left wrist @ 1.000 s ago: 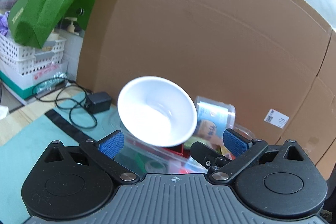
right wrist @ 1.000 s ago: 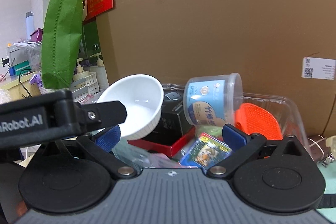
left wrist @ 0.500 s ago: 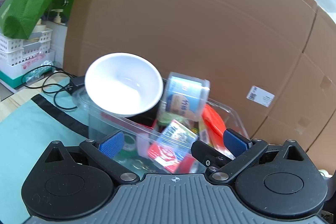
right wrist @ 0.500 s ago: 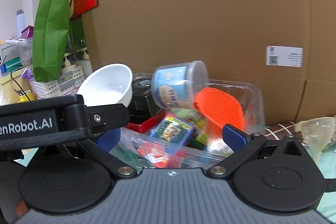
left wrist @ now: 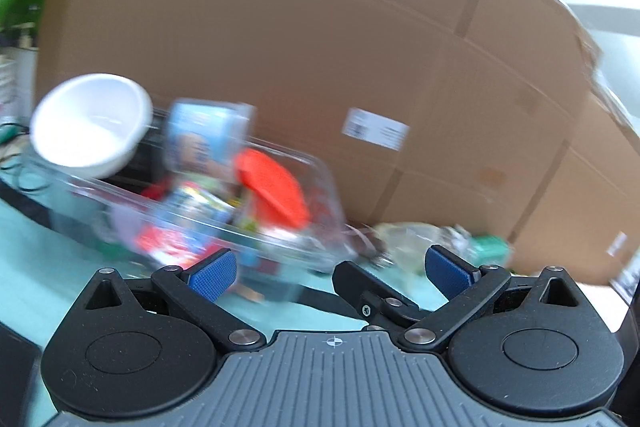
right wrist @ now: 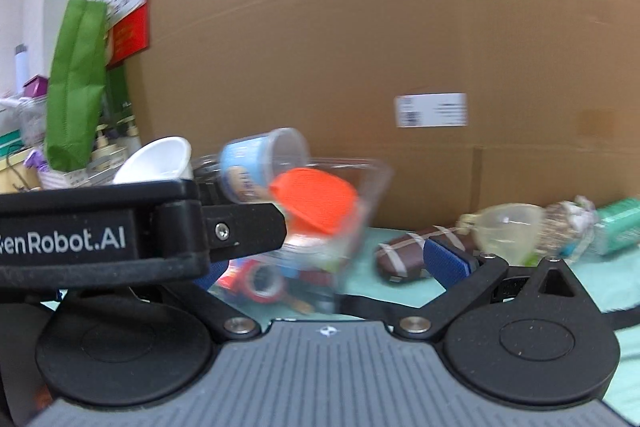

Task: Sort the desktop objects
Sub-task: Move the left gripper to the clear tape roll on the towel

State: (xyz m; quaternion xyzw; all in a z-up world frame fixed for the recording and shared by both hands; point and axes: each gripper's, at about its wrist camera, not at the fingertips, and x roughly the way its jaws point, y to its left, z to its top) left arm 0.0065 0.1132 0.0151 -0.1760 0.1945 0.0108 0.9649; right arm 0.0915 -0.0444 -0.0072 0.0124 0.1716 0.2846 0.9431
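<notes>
Both views are swinging to the right, and both are blurring with the motion. A second ago the bowl (left wrist: 90, 125) was filling the middle of the left wrist view, right between the fingers; now it is sitting far left, on top of the heap in the clear bin (left wrist: 320, 187), next to the blue-labelled cup (left wrist: 204, 143) and the orange lid (left wrist: 272, 187). The left gripper (left wrist: 332, 273) is standing wide open and empty, so the bowl looks released and that item is probably done.

The right gripper (right wrist: 320, 263) is also gaping, nothing between its pads as far as the left gripper's body lets me see. As the view pans, unsorted things are coming into sight on the teal mat (right wrist: 400, 291) at the right, against the cardboard (right wrist: 360, 47): a brown case (right wrist: 404, 259), a pale cup (right wrist: 508, 227), a crumpled bottle (right wrist: 568, 227) and a green can (right wrist: 618, 223). They are lying well apart from the bin. My guess is that one of these is the next pick.
</notes>
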